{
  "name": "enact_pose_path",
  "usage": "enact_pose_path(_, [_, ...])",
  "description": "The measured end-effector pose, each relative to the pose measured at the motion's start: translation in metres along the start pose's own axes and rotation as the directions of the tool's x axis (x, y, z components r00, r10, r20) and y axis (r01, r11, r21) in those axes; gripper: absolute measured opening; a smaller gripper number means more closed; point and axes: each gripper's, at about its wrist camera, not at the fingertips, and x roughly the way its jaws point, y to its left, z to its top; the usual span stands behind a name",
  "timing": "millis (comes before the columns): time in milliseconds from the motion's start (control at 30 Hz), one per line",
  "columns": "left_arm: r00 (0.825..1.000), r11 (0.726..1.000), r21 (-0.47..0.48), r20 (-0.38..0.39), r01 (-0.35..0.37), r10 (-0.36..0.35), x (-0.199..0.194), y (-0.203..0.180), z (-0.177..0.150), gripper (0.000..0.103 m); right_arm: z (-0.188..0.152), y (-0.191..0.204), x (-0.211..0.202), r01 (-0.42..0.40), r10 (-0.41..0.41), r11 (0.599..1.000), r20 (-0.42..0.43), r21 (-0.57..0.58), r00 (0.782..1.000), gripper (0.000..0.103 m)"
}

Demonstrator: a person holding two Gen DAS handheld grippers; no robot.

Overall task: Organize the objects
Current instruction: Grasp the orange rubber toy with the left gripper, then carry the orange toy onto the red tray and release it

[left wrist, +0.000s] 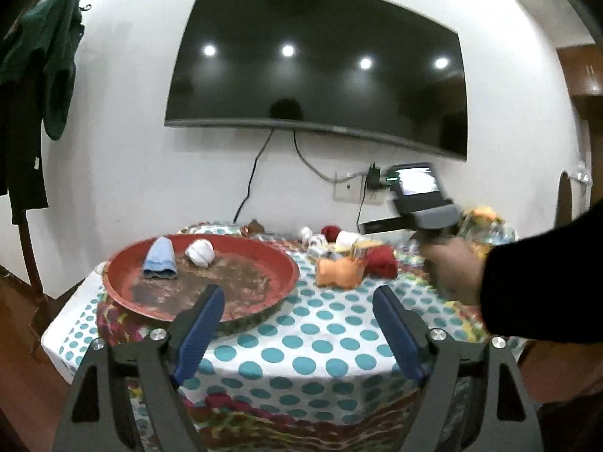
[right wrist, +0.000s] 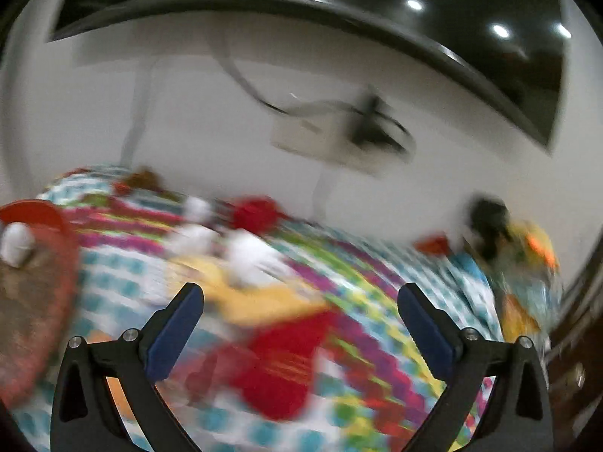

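Observation:
A round red tray (left wrist: 124, 260) sits on the left of the dotted tablecloth (left wrist: 309, 354). In it lie a light blue rolled cloth (left wrist: 160, 258) and a white rolled cloth (left wrist: 199, 252). Beside it lies a heap with an orange cloth (left wrist: 339, 273), a red cloth (left wrist: 382, 261) and white rolls (left wrist: 346, 239). My left gripper (left wrist: 297, 324) is open and empty over the table's front. My right gripper (right wrist: 301, 320) is open and empty above a red cloth (right wrist: 282, 369) and a yellow cloth (right wrist: 264, 297); this view is blurred. The tray edge (right wrist: 45, 214) shows at its left.
A television (left wrist: 320, 64) hangs on the wall behind the table, with cables and a socket (left wrist: 354, 188) below. Dark clothes (left wrist: 37, 75) hang at the left. A colourful bundle (left wrist: 486, 226) lies at the table's far right. The right hand's device (left wrist: 422, 196) shows in the left wrist view.

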Motion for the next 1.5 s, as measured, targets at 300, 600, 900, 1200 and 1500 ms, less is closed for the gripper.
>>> enact_pose_path(300, [0.977, 0.984, 0.176, -0.213, 0.027, 0.011, 0.102, -0.061, 0.014, 0.083, -0.035, -0.066, 0.025, -0.017, 0.018, 0.992, -0.009, 0.123, 1.000, 0.103])
enact_pose_path(600, [0.925, 0.992, 0.124, -0.375, -0.017, 0.062, 0.234, -0.086, 0.027, 0.083, -0.042, -0.097, 0.020, -0.054, 0.050, 0.959, 0.022, 0.279, 0.999, 0.103])
enact_pose_path(900, [0.878, 0.993, 0.092, -0.465, -0.075, 0.109, 0.300, -0.080, 0.028, 0.083, -0.041, -0.097, 0.023, -0.055, 0.051, 0.958, 0.022, 0.280, 0.998, 0.103])
enact_pose_path(1200, [0.835, 0.997, 0.006, -0.546, -0.074, 0.065, 0.330, -0.067, 0.023, 0.075, -0.040, -0.092, 0.023, -0.059, 0.053, 0.962, 0.030, 0.265, 0.998, 0.103])
enact_pose_path(1500, [0.860, 0.998, 0.035, -0.506, -0.056, 0.066, 0.293, -0.084, 0.043, 0.067, -0.039, -0.090, 0.023, -0.058, 0.052, 0.963, 0.030, 0.262, 0.998, 0.103])
